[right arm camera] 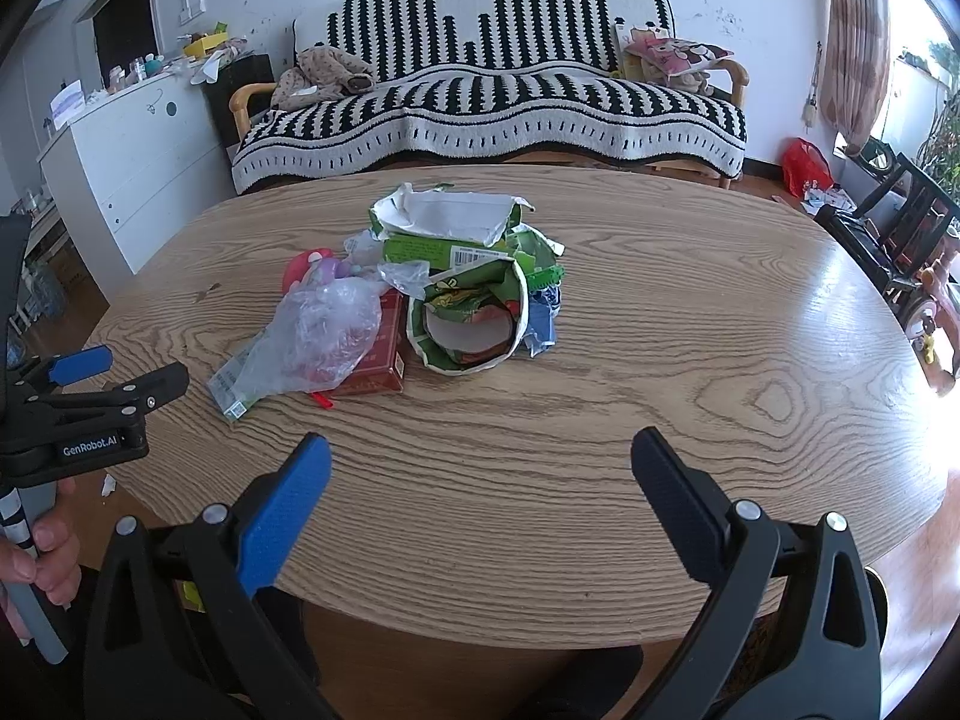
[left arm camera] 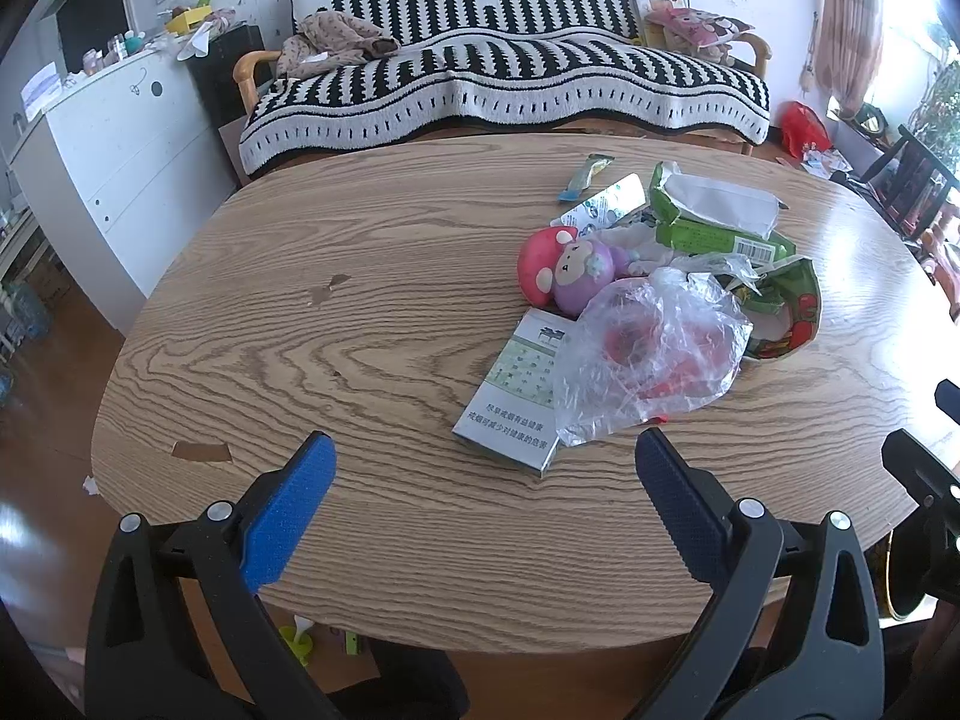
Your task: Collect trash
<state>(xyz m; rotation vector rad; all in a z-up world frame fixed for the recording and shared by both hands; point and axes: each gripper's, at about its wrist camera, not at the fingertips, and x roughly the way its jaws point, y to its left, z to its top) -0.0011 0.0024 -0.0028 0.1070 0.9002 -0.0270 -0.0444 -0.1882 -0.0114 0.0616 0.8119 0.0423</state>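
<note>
While both tools are held back over the near edge of the wooden table (right arm camera: 660, 324), nothing is gripped: the left gripper (left arm camera: 483, 456) and the right gripper (right arm camera: 480, 456) are each spread wide and empty. The trash is heaped at mid-table, a clear plastic bag (left arm camera: 648, 354) draped over a grey carton (left arm camera: 510, 402) and a red box (right arm camera: 381, 360), with torn green packaging (right arm camera: 456, 240) behind. A toy figure (left arm camera: 570, 270) is tucked against the heap, so it could be swept up by mistake. The slack bag could slip or drag neighbouring pieces off the table.
</note>
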